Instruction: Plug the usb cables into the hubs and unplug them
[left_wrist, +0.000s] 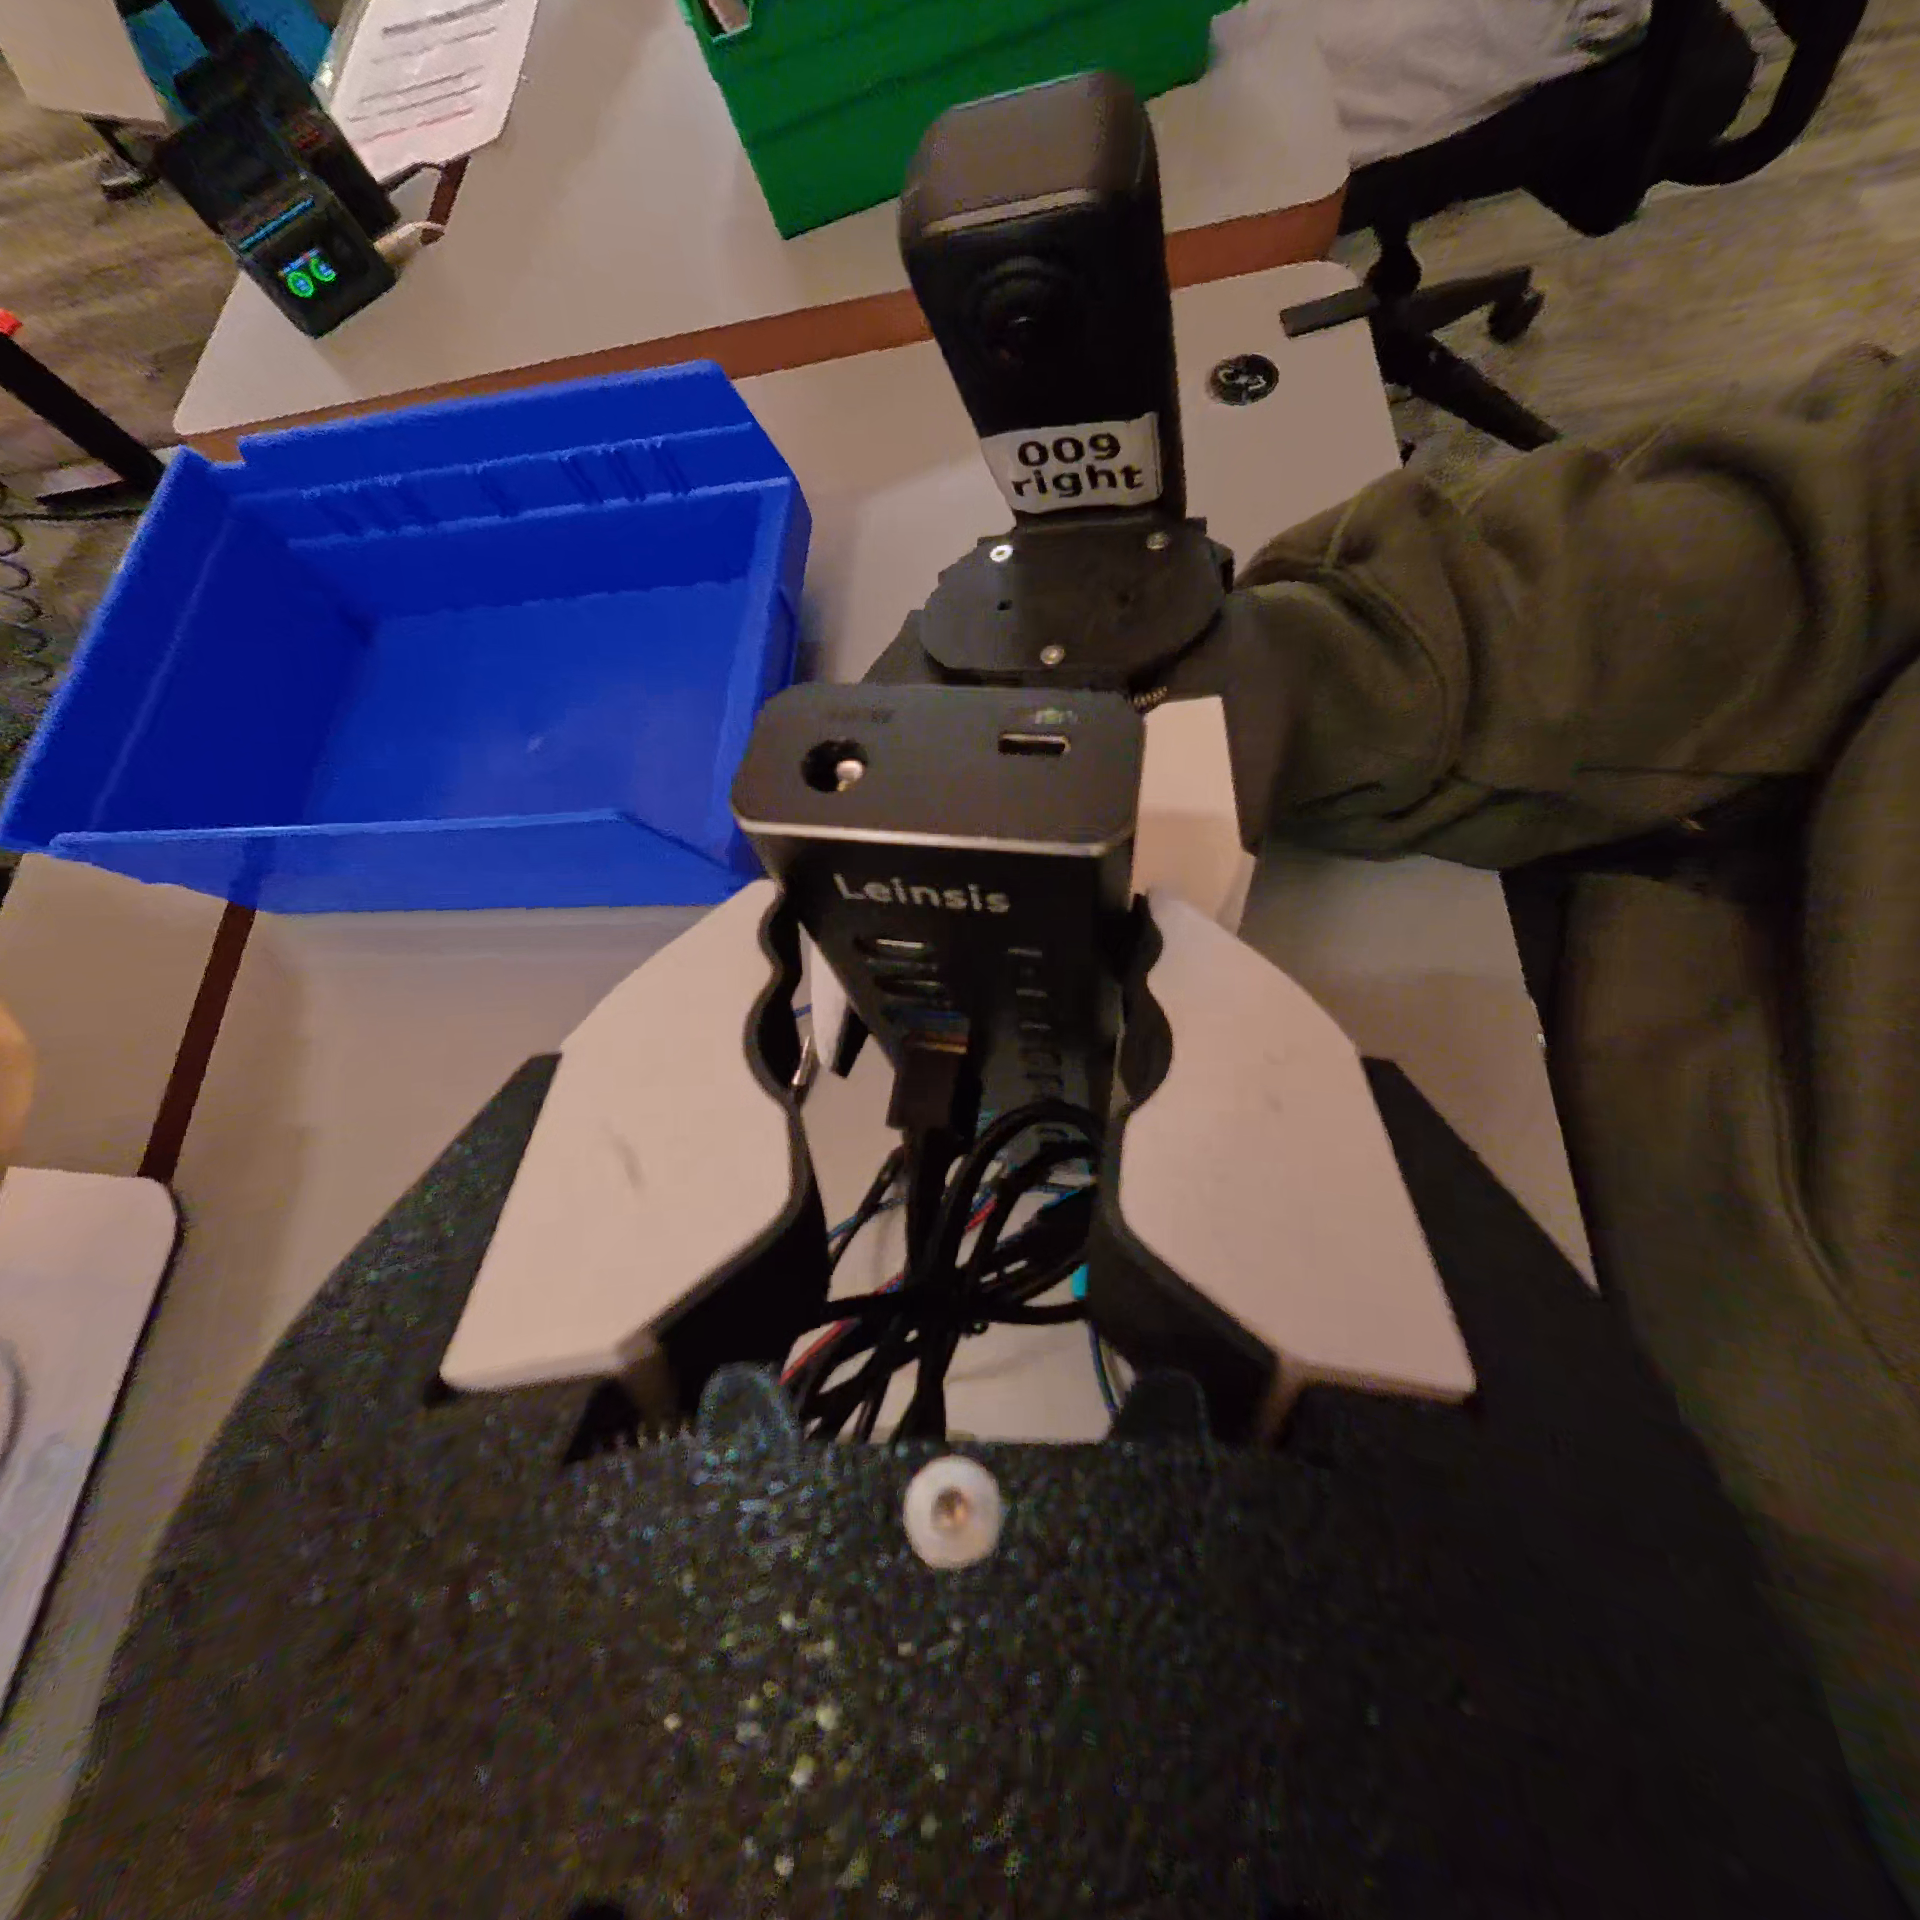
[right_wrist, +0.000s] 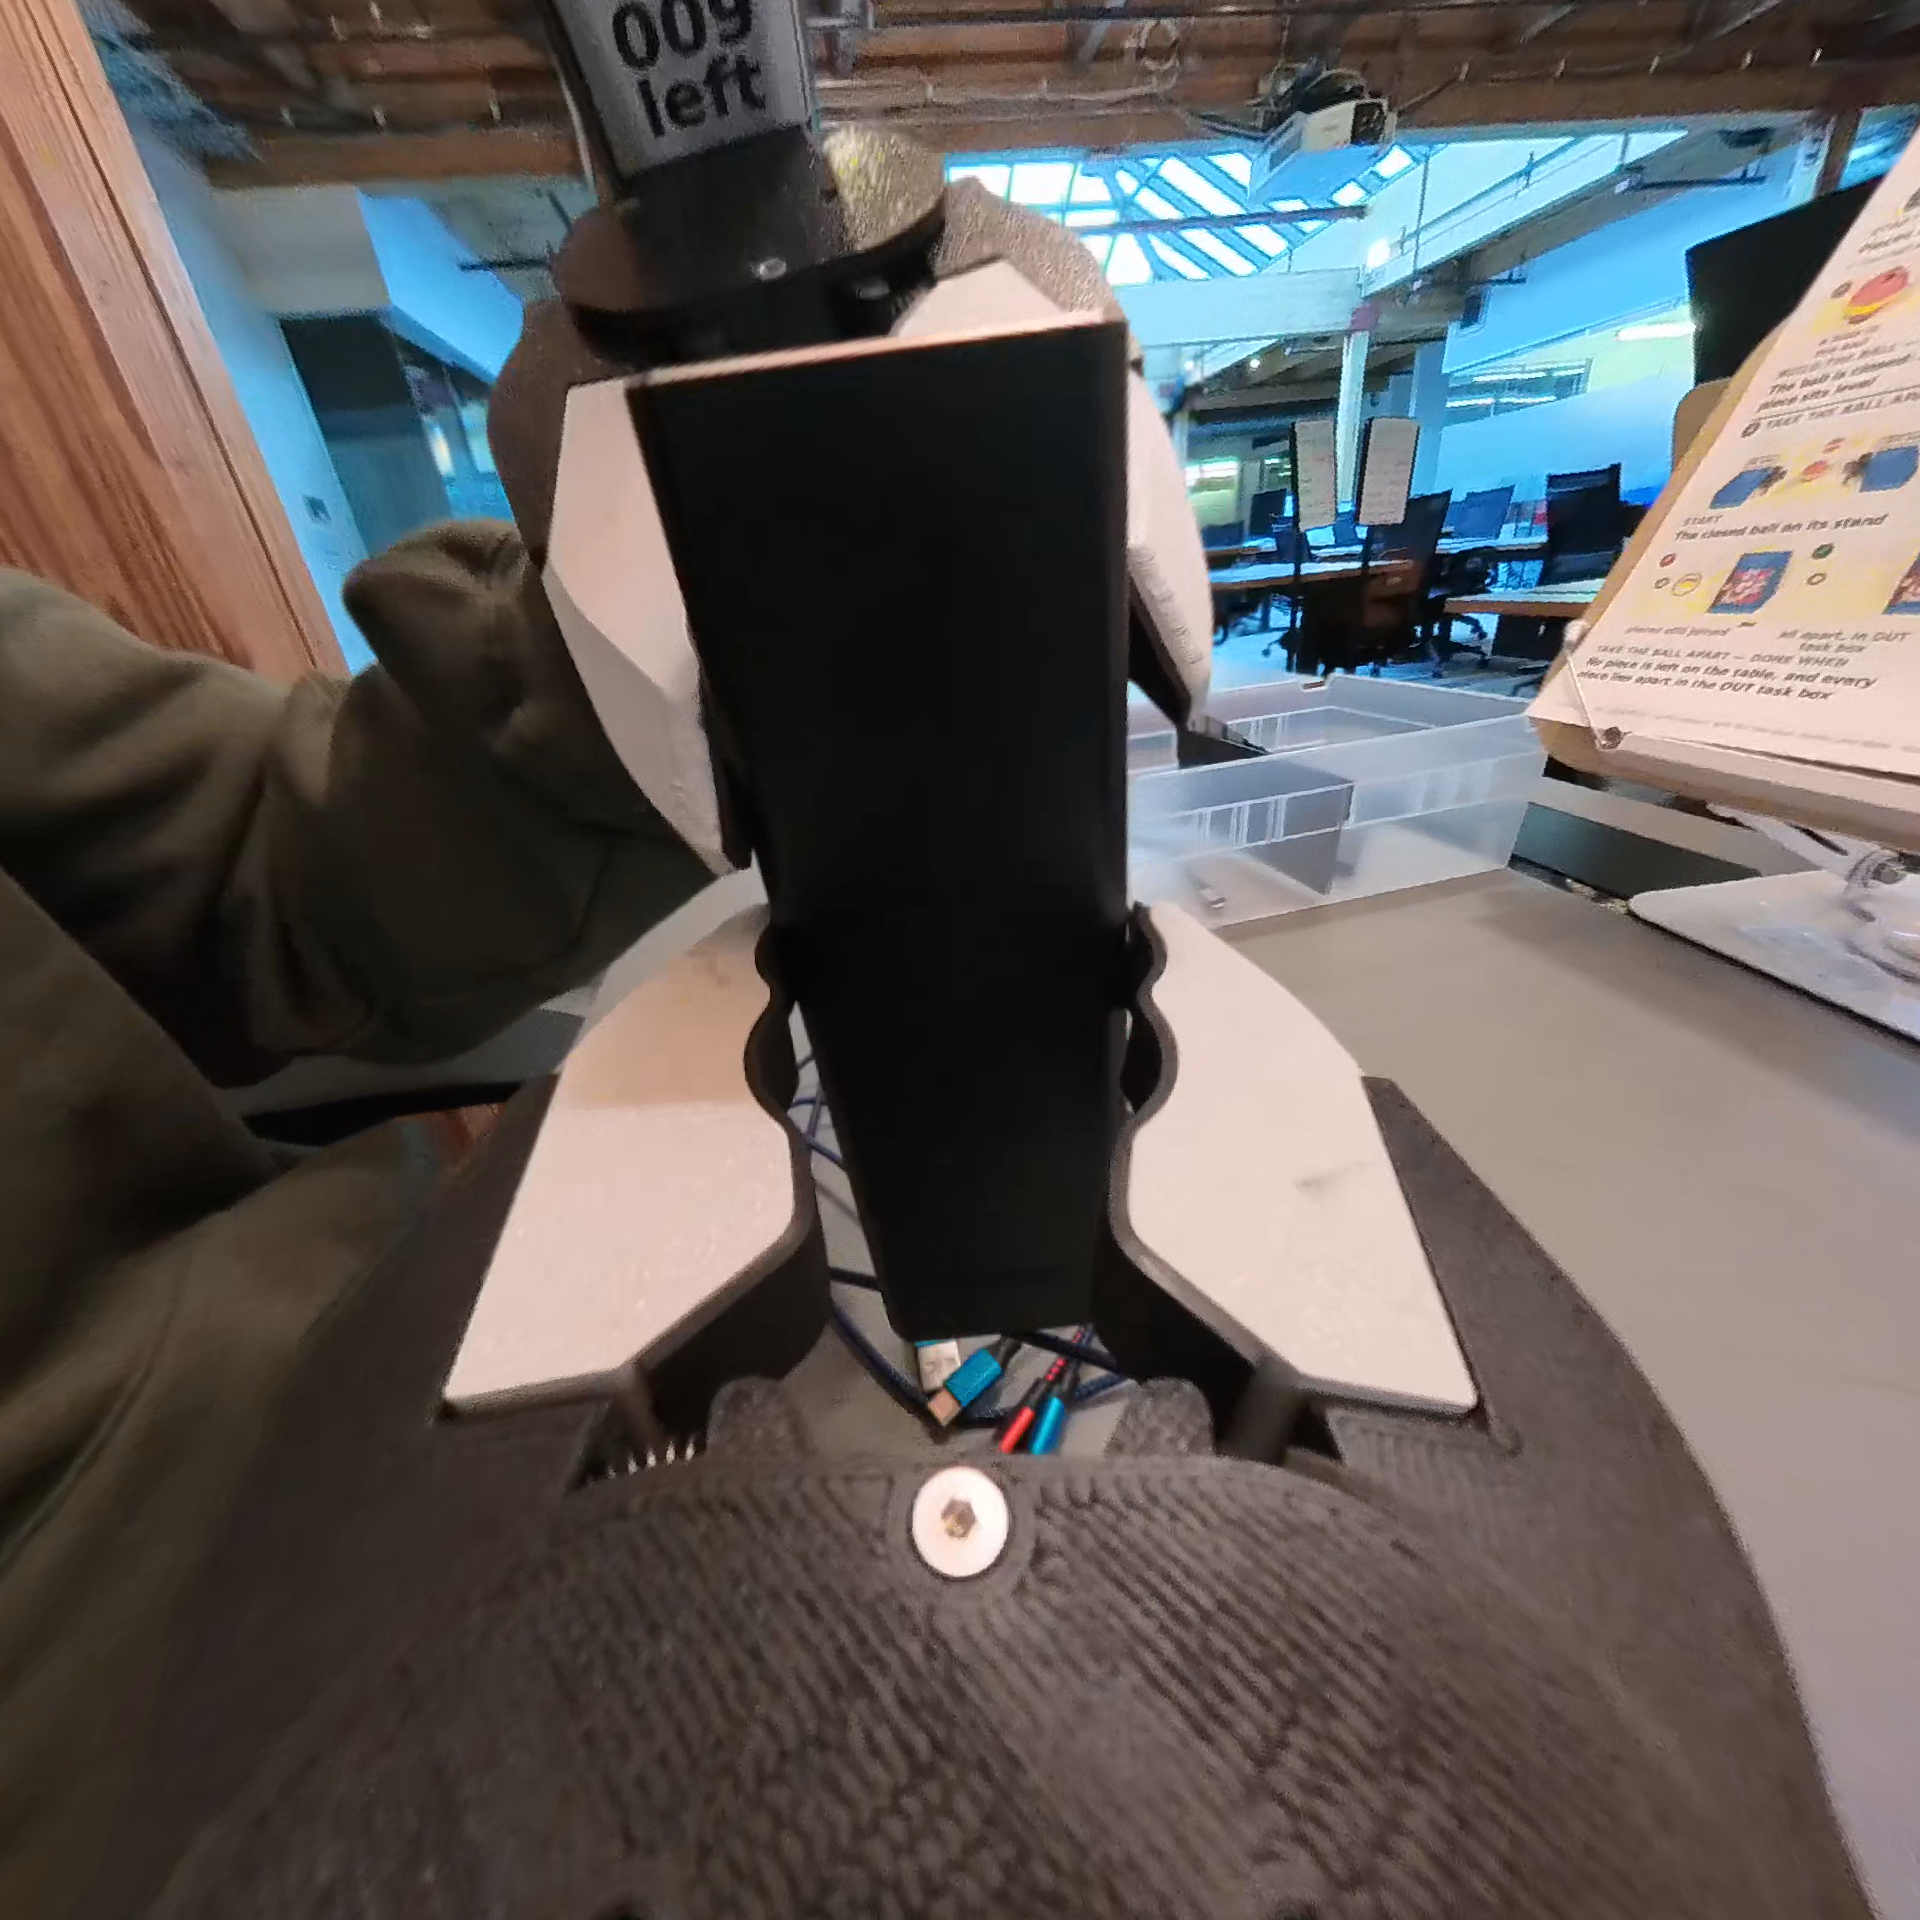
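A: How many hubs were there?

B: One black USB hub (left_wrist: 935, 862), held by both tongs at once. The left tongs (left_wrist: 951, 997) were clamped on its two long sides, and the right tongs (right_wrist: 951, 997) gripped the same hub (right_wrist: 904, 831) from the opposite face.

A: And cables?

B: One black plug (left_wrist: 928, 1086) sat in a port on the hub's face. Below it hung a tangle of black, red and blue cables (left_wrist: 935, 1278); I could not count them. The right wrist view showed loose plugs (right_wrist: 971, 1387) at 6 o'clock under the hub, one blue, one red.

A: What did each view show alone?

B: Only the left wrist view showed the port face, the hub's end cap, one blue bin (left_wrist: 416, 644) at 9 o'clock on the worktop (left_wrist: 343, 1039) and a green box (left_wrist: 935, 94) at 12. The right wrist view showed just the plain back, a clear bin (right_wrist: 1351, 790) at 3 o'clock and an instruction sheet (right_wrist: 1756, 520).

A: Which way did the hub point?

B: Its long axis ran from 6 to 12 o'clock in both views, raised above the worktop, end cap away from the left tongs.
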